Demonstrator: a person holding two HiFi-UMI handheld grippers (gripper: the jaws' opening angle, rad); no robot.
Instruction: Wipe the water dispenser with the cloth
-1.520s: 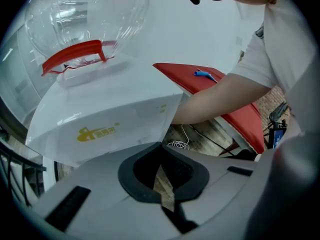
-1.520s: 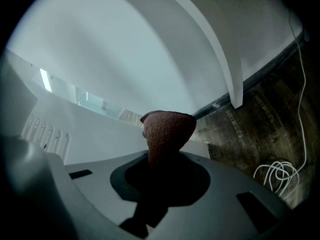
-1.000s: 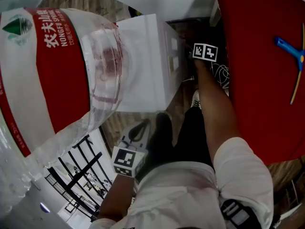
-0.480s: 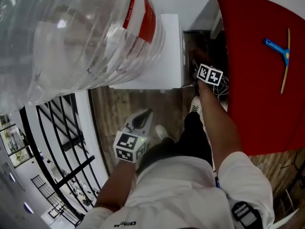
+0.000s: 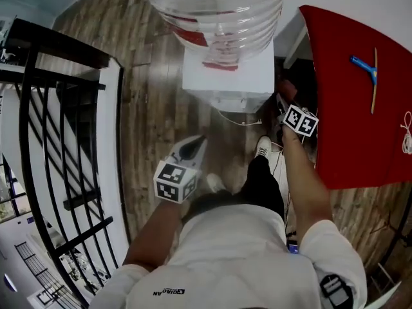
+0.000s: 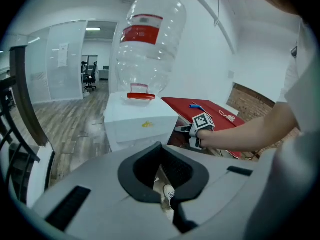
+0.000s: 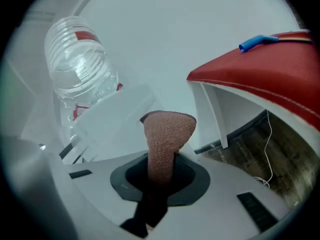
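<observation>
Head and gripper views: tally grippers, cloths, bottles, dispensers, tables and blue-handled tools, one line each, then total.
Grippers: 2 (left gripper, right gripper)
Cloth: 1
Bottle: 1
Water dispenser: 1
Red table: 1
Blue-handled tool: 1
Total: 7

I see a white short-sleeved T-shirt (image 5: 238,250), black trousers (image 5: 262,182) and white sneakers (image 5: 262,147). The grey left gripper (image 5: 198,140) and right gripper (image 5: 281,100) each carry a black-and-white marker cube (image 5: 175,181).

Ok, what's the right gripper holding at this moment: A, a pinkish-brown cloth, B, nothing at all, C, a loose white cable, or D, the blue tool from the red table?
A: the right gripper is shut on the cloth, which sticks up from between its jaws in front of the white dispenser.
</observation>
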